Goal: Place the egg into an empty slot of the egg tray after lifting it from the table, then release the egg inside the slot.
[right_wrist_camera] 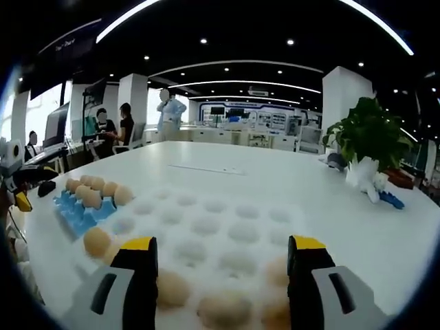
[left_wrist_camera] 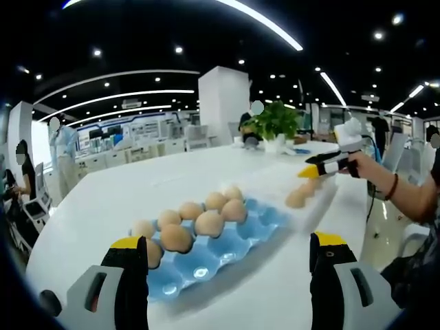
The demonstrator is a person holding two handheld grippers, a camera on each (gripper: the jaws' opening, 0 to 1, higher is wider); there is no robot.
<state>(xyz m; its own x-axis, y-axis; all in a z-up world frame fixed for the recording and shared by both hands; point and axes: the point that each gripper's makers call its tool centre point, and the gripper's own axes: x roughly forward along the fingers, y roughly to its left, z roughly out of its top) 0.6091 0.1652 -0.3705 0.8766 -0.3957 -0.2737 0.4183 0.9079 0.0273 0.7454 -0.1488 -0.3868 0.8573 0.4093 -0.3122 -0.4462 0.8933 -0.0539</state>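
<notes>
Seen from the left gripper view: blue egg tray (left_wrist_camera: 206,258) lying flat on the white table (left_wrist_camera: 124,199), long axis running from lower left to upper right, far end angled toward the clear tray (left_wrist_camera: 302,185). Roughly eight tan eggs (left_wrist_camera: 208,223) seated in two rows along the tray's far side; near row of slots bare. Left gripper (left_wrist_camera: 230,265) poised above the tray's near edge, yellow-tipped jaws spread wide, nothing between them. Beyond the tray's upper-right end, a few more eggs blurred beside or in the clear tray; which compartment, impossible to tell. Above them, right gripper (left_wrist_camera: 311,170) held in a person's hand (left_wrist_camera: 361,165), yellow tips close together; grip on anything not discernible there. Potted plant (left_wrist_camera: 275,124) farther back on the table, well apart from both trays.

Seen from the right gripper view: right gripper (right_wrist_camera: 223,268) jaws wide apart and empty, hanging over the clear tray (right_wrist_camera: 213,220) with its rows of round hollows. Blurred eggs (right_wrist_camera: 223,309) just ahead of the jaws at the near edge. Blue egg tray (right_wrist_camera: 79,210) at left, touching or just beside the clear one, eggs on top. Potted plant (right_wrist_camera: 368,144) at right. People standing in the background.
</notes>
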